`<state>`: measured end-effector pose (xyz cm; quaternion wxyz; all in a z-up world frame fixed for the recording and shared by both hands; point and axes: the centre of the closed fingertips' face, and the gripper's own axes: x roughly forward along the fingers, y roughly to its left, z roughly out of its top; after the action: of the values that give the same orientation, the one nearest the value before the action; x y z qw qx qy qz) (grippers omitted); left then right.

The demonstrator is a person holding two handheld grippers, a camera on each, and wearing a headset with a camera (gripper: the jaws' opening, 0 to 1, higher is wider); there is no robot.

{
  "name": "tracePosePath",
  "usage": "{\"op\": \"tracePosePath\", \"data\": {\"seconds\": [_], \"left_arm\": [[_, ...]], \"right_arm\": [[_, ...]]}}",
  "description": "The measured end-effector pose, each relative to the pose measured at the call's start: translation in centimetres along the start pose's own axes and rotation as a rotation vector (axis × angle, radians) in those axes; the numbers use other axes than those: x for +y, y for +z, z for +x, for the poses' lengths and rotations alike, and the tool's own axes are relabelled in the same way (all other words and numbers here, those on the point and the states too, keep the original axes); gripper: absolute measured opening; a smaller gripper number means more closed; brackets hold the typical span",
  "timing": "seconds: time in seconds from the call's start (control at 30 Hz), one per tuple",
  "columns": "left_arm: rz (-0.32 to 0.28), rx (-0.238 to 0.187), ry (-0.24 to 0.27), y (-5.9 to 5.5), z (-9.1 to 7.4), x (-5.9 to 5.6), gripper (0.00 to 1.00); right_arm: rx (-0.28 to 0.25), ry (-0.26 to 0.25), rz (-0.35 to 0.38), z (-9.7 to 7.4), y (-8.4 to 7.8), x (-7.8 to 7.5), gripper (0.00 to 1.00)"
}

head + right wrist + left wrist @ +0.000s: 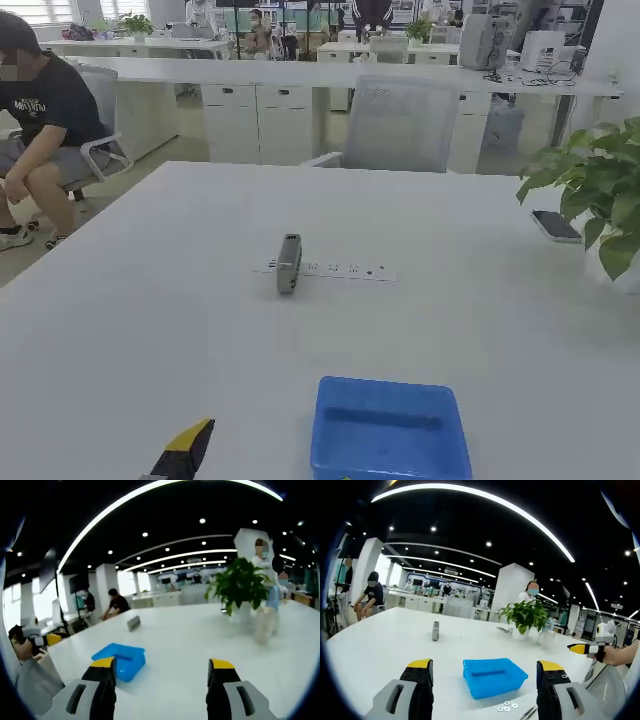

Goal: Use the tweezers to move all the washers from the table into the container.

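Observation:
A blue container (390, 425) stands on the white table near its front edge, and it looks empty. In the left gripper view, three small washers (506, 707) lie on the table just in front of the container (495, 676), with the tweezers (530, 712) beside them. My left gripper (485, 665) is open and holds nothing. One of its yellow-tipped fingertips (188, 447) shows at the bottom left of the head view. My right gripper (161, 662) is open too, raised off to the side, with the container (120, 660) ahead to its left.
A grey device (289, 263) rests on a white power strip (330, 269) mid-table. A potted plant (600, 190) and a phone (556, 226) sit at the right edge. A mesh chair (400, 125) stands behind the table. A person (40, 110) sits far left.

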<state>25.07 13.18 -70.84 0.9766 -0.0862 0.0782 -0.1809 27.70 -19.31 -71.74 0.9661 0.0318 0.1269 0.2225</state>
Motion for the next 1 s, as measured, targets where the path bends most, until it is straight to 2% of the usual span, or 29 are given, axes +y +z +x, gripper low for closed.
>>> {"op": "tracePosePath", "data": {"seconds": [0.37, 1.0], "left_arm": [[0.001, -0.005, 0.006, 0.08, -0.13, 0.05, 0.83], [0.013, 0.023, -0.002, -0.37, -0.01, -0.13, 0.81]], "right_arm": [[0.004, -0.003, -0.006, -0.07, -0.08, -0.07, 0.68], [-0.01, -0.013, -0.003, -0.32, 0.31, -0.04, 0.68]]}}
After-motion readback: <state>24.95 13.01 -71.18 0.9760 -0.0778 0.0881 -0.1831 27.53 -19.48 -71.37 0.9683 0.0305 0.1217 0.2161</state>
